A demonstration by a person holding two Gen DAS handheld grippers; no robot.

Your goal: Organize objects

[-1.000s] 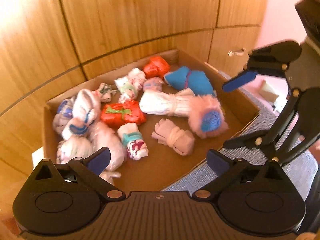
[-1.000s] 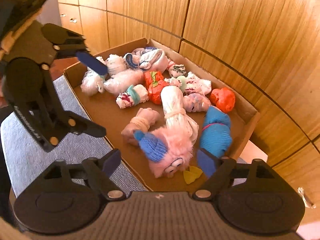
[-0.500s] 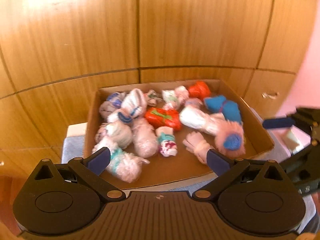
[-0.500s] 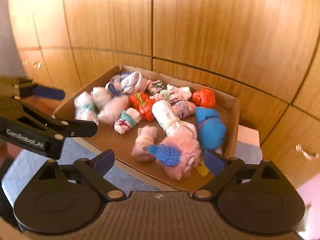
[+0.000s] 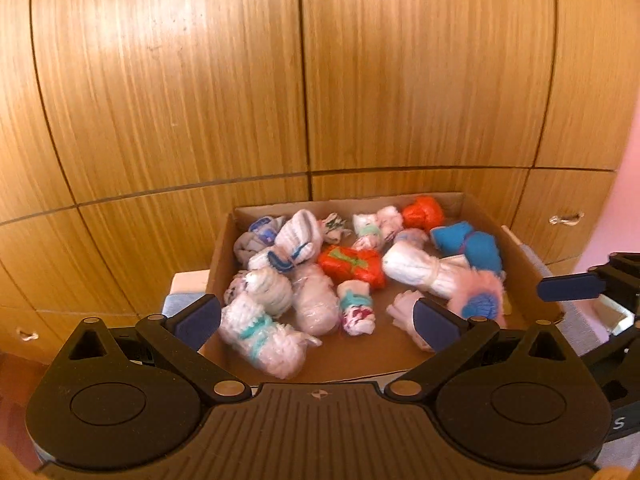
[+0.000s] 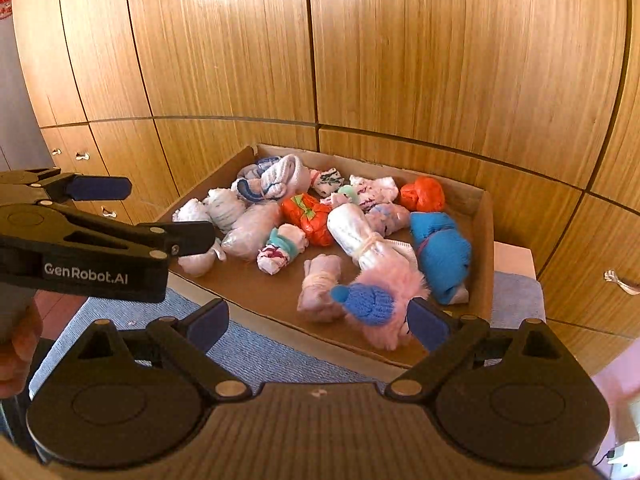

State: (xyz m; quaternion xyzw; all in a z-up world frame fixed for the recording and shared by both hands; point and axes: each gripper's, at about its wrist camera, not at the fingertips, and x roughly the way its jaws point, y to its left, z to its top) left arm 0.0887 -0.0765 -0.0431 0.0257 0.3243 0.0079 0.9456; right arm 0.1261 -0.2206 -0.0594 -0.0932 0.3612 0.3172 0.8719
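Hovering short of the cardboard box (image 5: 218, 256), the left gripper (image 5: 316, 322) and right gripper (image 6: 318, 326) both gape wide, empty; rolled sock bundles (image 6: 316, 216) lie packed inside the box.

Cardboard box (image 5: 218, 258) w/ lots of rolled socks (image 5: 308, 300) inside, by a wood wall (image 5: 240, 80). Left gripper (image 5: 316, 320) wide open, holding nothing, above box's near edge.

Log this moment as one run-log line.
phase: pre-grasp | left gripper: open, empty | right gripper: open, empty | shallow brown cardboard box: holds rolled sock bundles | nearest right gripper: fluffy pink sock with blue knit tip
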